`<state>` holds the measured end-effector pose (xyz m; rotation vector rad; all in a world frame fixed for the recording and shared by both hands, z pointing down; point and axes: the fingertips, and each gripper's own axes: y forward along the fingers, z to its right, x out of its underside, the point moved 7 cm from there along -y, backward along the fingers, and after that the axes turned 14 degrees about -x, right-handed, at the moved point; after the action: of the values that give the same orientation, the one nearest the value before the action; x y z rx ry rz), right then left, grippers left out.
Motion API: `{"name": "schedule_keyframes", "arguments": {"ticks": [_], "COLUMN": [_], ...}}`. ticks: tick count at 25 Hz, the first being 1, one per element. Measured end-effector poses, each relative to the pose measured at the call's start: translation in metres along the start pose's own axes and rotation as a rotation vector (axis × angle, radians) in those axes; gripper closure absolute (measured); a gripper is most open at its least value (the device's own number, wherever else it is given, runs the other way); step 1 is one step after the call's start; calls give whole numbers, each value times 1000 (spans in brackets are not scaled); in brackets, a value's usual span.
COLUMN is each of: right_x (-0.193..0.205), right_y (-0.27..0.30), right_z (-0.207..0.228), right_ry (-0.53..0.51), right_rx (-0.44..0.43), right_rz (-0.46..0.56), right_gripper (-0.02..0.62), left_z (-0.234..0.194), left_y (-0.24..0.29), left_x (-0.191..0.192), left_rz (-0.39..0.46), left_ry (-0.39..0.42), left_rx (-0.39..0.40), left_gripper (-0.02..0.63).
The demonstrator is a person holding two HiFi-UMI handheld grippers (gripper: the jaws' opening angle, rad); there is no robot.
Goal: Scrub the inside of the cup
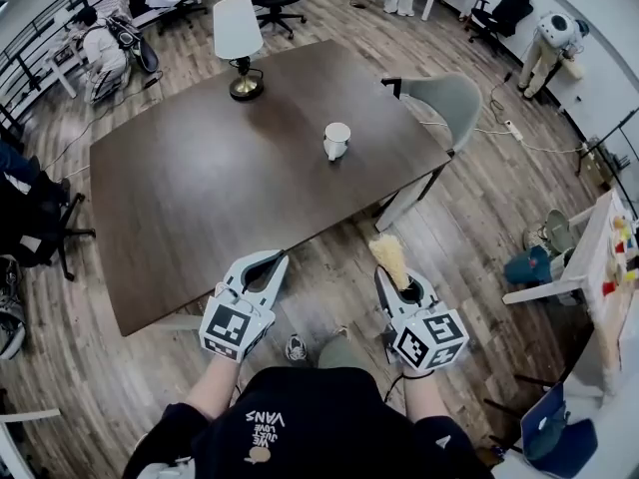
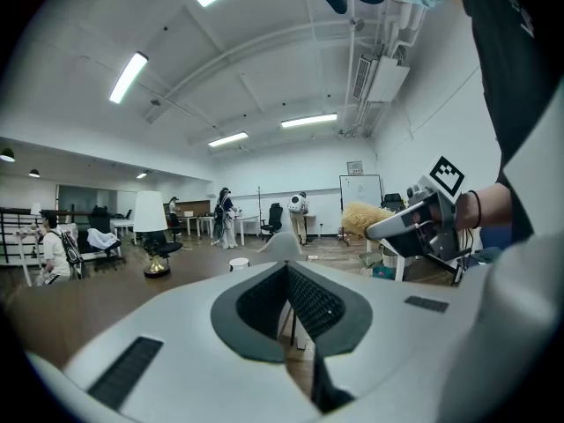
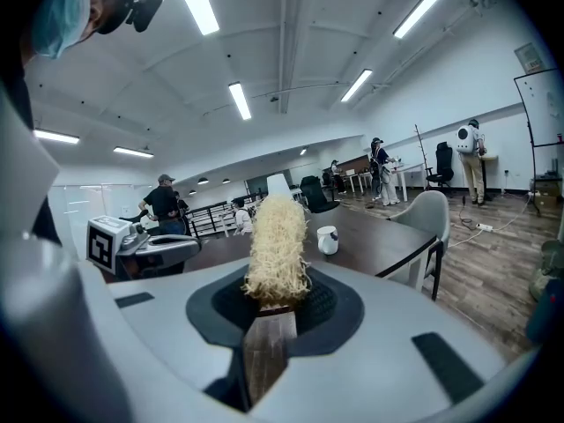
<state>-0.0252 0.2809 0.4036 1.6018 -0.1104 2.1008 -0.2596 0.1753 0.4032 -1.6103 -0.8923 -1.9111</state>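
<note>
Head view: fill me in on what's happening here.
A person stands just short of a dark table, a gripper in each hand. The right gripper is shut on the wooden handle of a brush with a yellowish bristle head. The left gripper is shut and empty. The white cup stands on the table, well apart from both grippers, so scrubbing has not begun.

A dark brown wooden tabletop (image 1: 200,198), rectangular and seen at a slant from the head view, is carried on a floor (image 1: 469,218) of wood planks. Two things are set directly on it. A white cup (image 1: 336,140) is stood upright towards the right side, back from the edge. A table lamp (image 1: 240,48), fitted with a white shade and a brass-coloured base, is placed near the far edge, well apart from the cup.
</note>
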Motion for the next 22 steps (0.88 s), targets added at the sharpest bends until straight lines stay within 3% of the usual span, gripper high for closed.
{"name": "schedule_keyframes", "arguments": {"ticks": [11,22], "right_x": [-33,-57], "right_y": [30,55], "right_z": [78,158], "right_ry": [-6,-30], "right_rx": [-46,-154], "right_rz": [-10,-35], "right_gripper": [522,522], "left_z": [-4,9], "left_y": [79,153], "left_x": [-12,-19], "left_rz": [-22,-29], "left_ry": [-15,-26], "left_rx": [-55,-150], "left_gripper": [595,595]}}
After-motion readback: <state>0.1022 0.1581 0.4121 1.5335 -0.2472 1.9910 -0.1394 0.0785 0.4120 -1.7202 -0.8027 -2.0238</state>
